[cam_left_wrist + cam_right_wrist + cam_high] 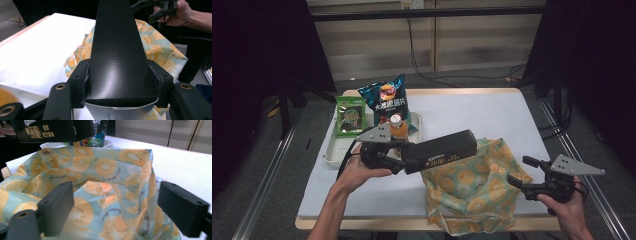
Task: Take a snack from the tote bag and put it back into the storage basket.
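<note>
Filling left jaws: black box

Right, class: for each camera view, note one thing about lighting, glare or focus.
High view: white table lit, surroundings dark. Left gripper view: a soft sheen of glare on the black box clamped between the jaws; an orange blur at the lower left corner is out of focus. Right gripper view: the near jaws are soft, the fruit-print bag sharper.

Lay's logo with Chinese characters on chip bag, Chinese lettering on black box
</note>
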Tool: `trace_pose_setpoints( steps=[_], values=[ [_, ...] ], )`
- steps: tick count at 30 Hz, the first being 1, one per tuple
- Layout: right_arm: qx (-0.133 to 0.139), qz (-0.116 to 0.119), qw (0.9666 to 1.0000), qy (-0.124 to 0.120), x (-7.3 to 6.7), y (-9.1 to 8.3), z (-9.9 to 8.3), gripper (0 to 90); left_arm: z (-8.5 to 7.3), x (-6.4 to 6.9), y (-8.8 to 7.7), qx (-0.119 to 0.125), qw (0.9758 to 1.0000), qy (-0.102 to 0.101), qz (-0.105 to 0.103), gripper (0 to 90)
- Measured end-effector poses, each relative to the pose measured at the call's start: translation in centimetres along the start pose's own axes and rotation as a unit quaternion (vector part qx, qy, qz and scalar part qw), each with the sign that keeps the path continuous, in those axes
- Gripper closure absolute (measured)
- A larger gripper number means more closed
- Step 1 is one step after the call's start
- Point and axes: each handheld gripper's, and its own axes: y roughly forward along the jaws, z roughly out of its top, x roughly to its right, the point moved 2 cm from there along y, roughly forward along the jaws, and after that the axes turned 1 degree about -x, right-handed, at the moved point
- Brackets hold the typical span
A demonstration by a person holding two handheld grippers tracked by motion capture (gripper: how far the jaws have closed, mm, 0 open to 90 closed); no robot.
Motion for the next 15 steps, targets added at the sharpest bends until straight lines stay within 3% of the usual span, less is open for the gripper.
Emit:
trace_pose_setpoints(
  steps=[9, 15],
  values=[
    [-0.001, 0.005, 1.0, 0.005, 0.6, 0.3, 0.0, 0.0, -1.5, -0.1, -3.4, -0.003, 0.9998, -0.006, 0.017, 43.2],
    [-0.007, 0.002, 0.9999, 0.008, 0.9, 0.5, -0.2, 0.8, -2.6, 0.1, -5.8, -0.012, 0.9993, -0.009, 0.035, 43.3]
  ],
)
